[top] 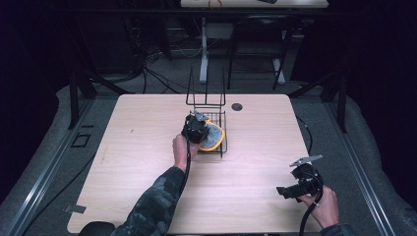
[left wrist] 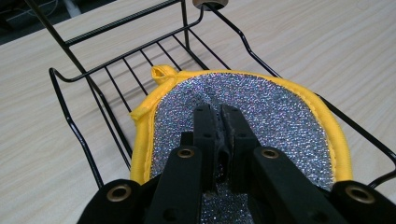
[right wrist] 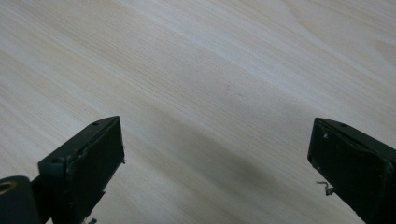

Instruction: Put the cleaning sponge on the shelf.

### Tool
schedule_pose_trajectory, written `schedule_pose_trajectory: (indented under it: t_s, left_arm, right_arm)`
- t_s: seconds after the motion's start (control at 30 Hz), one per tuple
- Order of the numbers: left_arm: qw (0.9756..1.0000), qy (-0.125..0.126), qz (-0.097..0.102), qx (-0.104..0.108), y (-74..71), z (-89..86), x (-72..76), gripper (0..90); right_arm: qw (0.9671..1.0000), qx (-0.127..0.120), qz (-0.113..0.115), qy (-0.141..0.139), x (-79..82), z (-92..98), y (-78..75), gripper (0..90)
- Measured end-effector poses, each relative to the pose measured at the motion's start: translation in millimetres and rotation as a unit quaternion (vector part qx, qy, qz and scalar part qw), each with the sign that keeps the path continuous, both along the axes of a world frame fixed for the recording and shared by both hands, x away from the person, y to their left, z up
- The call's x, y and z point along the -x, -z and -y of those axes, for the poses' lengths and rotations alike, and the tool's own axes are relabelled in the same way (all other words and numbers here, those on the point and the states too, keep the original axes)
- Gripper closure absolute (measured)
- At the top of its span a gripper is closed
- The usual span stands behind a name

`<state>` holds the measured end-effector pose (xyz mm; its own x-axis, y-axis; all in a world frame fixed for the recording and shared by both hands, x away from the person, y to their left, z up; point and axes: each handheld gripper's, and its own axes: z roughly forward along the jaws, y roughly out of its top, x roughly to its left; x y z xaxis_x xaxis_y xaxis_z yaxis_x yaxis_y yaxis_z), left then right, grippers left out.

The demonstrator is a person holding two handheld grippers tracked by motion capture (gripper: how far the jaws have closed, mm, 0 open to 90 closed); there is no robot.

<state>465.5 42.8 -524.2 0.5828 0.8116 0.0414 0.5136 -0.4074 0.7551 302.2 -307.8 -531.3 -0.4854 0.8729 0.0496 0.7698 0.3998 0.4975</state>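
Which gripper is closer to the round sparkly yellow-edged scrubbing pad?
Left. The left gripper is right on the round silver scrubbing pad with the yellow rim, jaws closed over its middle, in the black wire rack. The right gripper hangs far off near the table's front right corner, open.

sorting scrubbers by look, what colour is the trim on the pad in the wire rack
Yellow trim around a glittery silver face on the scouring pad, clearest in the left gripper view.
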Motion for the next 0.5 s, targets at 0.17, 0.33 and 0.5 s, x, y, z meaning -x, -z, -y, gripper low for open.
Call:
schedule_pose_trajectory:
  t_s: [0.17, 0.33, 0.5]
  left_arm:
    - [1.0, 0.005, -0.005, 0.001, -0.7, -1.6, -1.4, 83.8]
    - [1.0, 0.0, -0.006, 0.001, -0.5, -0.5, -3.7, 83.9]
    - [0.9999, -0.001, -0.011, 0.003, -2.8, -1.0, -4.1, 76.2]
  right_arm:
    - [1.0, -0.001, 0.0, 0.002, -0.6, 1.6, 0.2, 3.2]
    - [1.0, 0.0, 0.001, 0.0, -0.9, 1.3, -0.1, 3.2]
    - [1.0, -0.003, 0.001, 0.002, -0.3, 1.7, -0.4, 3.2]
